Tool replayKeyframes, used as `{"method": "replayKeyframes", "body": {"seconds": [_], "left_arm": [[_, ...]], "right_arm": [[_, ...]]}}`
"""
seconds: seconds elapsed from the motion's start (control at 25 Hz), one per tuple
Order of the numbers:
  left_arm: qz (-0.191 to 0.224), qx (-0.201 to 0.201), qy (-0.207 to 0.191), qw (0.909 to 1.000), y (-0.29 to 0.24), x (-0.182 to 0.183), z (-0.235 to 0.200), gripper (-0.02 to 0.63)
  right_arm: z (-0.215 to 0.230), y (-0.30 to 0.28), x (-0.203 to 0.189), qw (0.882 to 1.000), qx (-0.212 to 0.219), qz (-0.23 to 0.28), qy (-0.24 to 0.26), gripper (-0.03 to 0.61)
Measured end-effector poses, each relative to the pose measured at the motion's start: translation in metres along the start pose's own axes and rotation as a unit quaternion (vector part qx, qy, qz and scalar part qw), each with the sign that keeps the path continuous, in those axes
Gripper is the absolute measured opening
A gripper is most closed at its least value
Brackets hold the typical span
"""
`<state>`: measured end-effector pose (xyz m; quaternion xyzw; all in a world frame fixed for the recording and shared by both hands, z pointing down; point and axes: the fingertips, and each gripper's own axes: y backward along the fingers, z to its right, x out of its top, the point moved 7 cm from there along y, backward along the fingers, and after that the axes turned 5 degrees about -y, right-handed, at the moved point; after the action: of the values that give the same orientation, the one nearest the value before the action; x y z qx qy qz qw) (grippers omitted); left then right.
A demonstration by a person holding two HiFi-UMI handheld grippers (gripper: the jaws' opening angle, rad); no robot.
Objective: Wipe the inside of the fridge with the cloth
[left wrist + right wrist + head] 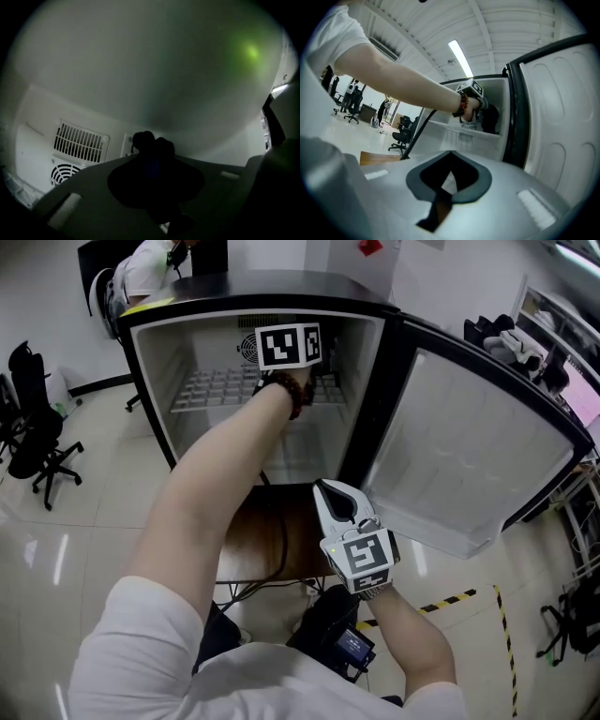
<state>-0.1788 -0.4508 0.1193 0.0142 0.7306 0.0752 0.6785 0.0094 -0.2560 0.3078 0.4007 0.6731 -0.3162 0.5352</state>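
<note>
Clearly the cloth is already inside the fridge. It shows as a dark bunched lump pinched at the tips of the left gripper, whose jaws are nearly closed and clamped on it. A tight wad like this probably gives a firm pad to press and drag across a wall without it slipping out.

It sits high in the upper compartment, above the wire shelf, facing the pale back wall close to the vent grille. The curved inner ceiling is just overhead. Whether the cloth actually touches a surface cannot be told from these views. The person's left arm reaches level and deep through the opening, which suits a sideways sweep along the upper back.

Outside, the right gripper hangs low in front of the opening. Its jaws are fully together with nothing between them, apparently parked clear of the working arm. The door stands wide open by itself on the right, so it needs no holding.
</note>
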Motion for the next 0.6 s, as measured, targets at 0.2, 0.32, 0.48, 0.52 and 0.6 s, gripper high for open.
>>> {"method": "replayKeyframes", "body": {"seconds": [0.2,0.32,0.48,0.52,0.6], "left_arm": [[0.005,-0.002,-0.005,1.0000,-0.013,0.002,-0.001,0.074],[0.007,-0.008,-0.009,0.9999,-0.018,0.003,0.000,0.074],[0.005,-0.020,-0.011,0.9997,-0.024,0.000,0.003,0.074],[0.004,-0.023,-0.010,0.9997,-0.025,-0.001,0.004,0.074],[0.004,-0.030,-0.014,0.9995,-0.026,-0.001,0.006,0.074]], "right_arm": [[0.002,-0.004,-0.014,1.000,0.003,-0.009,-0.011,0.005],[0.003,-0.006,-0.029,1.000,0.000,-0.020,-0.022,0.005],[0.007,-0.006,-0.043,0.999,-0.009,-0.027,-0.043,0.005],[0.008,-0.005,-0.044,0.999,-0.011,-0.025,-0.046,0.005],[0.014,-0.005,-0.035,0.999,-0.015,-0.016,-0.047,0.005]]}}
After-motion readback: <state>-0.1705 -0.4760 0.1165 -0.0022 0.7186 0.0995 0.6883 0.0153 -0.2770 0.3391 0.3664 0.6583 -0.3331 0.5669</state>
